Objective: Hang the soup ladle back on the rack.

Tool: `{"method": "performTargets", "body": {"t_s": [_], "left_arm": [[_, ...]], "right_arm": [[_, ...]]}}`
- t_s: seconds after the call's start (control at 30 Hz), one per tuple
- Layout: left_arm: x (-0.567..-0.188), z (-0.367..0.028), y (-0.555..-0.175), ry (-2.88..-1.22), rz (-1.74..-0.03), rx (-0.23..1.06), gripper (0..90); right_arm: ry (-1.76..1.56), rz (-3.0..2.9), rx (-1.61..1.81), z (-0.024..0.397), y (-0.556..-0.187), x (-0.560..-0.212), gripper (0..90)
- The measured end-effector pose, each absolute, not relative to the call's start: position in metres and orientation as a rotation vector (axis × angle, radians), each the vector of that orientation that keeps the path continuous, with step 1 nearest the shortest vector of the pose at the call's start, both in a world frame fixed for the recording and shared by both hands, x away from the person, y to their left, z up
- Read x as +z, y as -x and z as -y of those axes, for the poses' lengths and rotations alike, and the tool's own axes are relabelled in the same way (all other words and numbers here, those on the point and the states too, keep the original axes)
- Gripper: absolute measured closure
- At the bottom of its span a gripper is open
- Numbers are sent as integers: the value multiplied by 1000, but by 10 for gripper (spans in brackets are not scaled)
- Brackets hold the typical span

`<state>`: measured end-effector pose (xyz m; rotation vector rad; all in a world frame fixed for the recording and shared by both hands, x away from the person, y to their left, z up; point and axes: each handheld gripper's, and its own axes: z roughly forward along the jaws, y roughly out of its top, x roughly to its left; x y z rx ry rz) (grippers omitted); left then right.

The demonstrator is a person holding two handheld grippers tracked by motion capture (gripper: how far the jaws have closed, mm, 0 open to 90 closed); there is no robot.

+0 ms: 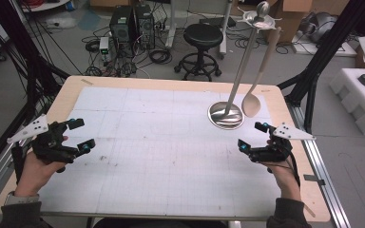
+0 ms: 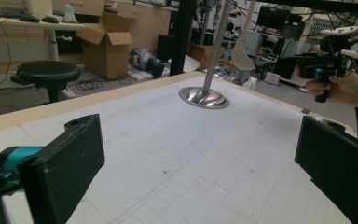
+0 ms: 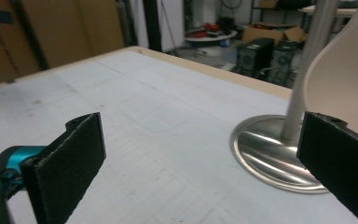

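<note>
both jaws spread and empty, the left hand-held gripper [image 1: 76,135] at lower left and the right hand-held gripper [image 1: 253,136] at lower right hover over the surface [image 1: 161,142], seemingly poised before the stand [image 1: 225,115] where a pale spoon [image 1: 253,102] hangs.

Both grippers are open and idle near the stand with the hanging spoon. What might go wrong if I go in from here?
1. The spoon hangs free from the stand's top; a nudge from the right gripper could swing or unhook it.
2. The stand is tall on a small round base; pushing the pole might tip it.
</note>
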<state>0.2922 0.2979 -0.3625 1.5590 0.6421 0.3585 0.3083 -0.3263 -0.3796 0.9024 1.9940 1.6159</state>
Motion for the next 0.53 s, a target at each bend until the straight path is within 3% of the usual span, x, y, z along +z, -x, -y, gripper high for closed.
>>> {"method": "performTargets", "body": {"t_s": [0.53], "left_arm": [[-366,-288,-298,-1577,-644,354,18]], "right_arm": [[-898,-2056,1661,326,-308,-390,1]]}}
